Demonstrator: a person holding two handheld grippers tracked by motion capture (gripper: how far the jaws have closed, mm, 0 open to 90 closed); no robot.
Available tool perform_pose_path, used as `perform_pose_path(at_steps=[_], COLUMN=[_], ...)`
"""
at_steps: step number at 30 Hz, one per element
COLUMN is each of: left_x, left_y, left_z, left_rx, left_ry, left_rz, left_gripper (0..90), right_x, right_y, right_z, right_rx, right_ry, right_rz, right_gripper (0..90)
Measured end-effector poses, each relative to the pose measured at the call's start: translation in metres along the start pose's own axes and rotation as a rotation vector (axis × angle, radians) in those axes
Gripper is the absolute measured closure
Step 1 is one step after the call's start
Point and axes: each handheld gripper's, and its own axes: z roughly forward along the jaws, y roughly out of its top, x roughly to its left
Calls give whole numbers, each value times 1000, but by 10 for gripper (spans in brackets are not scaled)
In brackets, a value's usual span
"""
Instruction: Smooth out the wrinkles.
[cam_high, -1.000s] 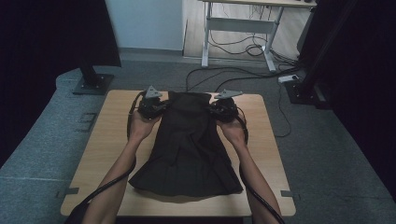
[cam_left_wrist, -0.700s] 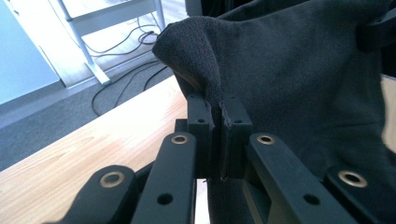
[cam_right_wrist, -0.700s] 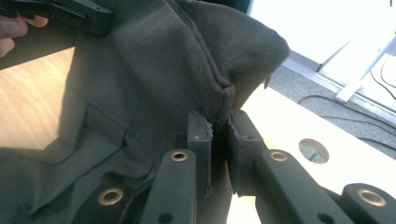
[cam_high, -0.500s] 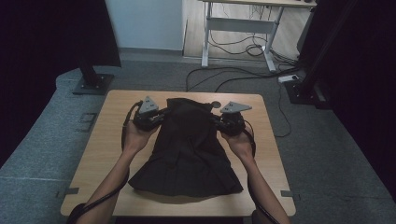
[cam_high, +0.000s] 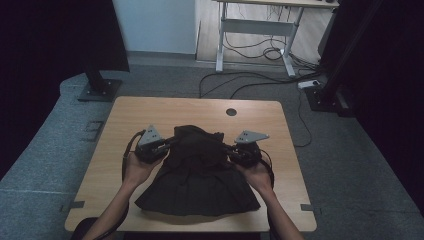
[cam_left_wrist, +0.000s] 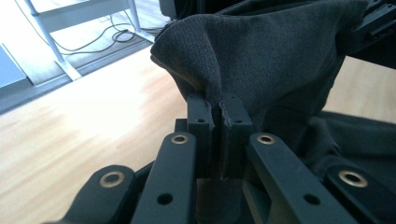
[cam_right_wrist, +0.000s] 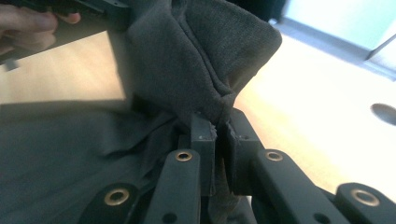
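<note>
Beyond table (cam_high: 280, 125), desk (cam_high: 260, 25), cables (cam_high: 250, 85).

The dark garment (cam_high: 197, 177) is showing as soft, matt knitted cloth with a fine, slightly rough weave (cam_left_wrist: 271, 51); the table (cam_high: 125, 115) is looking like pale wood with a smooth, faintly glossy finish; the left gripper (cam_left_wrist: 219, 116) and right gripper (cam_right_wrist: 218, 129) are appearing as matt black plastic with brass-coloured metal rivets; each is carrying a dull grey plate.
</note>
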Motion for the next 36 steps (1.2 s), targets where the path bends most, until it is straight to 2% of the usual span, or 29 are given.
perform_pose_path(at_steps=[10, 15, 20, 22, 24, 26, 28, 30, 33, 36], left_x=[-31, -46, -56, -56, -53, -49, -45, -40, -30, -16], left_y=[-40, -70, -93, -95, -96, -94, -91, -88, -85, -79], left_z=[-15, -14, -10, -11, -14, -20, -31, -43, -59, -70], left_rx=[37, 96, 159, 169, 158, 143, 118, 112, 118, 101], left_ry=[-53, -85, -96, -106, -120, -138, -137, -146, -124, -88], left_rz=[6, -5, -12, -17, -43, -68, -82, -87, -65, -65], left_gripper=[842, 837, 831, 821, 798, 745, 657, 581, 489, 438], right_x=[30, 40, 50, 52, 51, 50, 48, 45, 34, 21], right_y=[-41, -63, -84, -90, -93, -93, -91, -92, -95, -95], right_z=[-5, -4, 4, 7, 6, 3, -3, -13, -32, -47], right_rx=[48, 78, 124, 135, 133, 127, 126, 133, 124, 115], right_ry=[74, 103, 121, 127, 137, 149, 157, 160, 139, 81], right_rz=[36, 55, 55, 57, 70, 79, 76, 78, 106, 149], right_gripper=[830, 829, 827, 823, 808, 766, 671, 616, 548, 509])
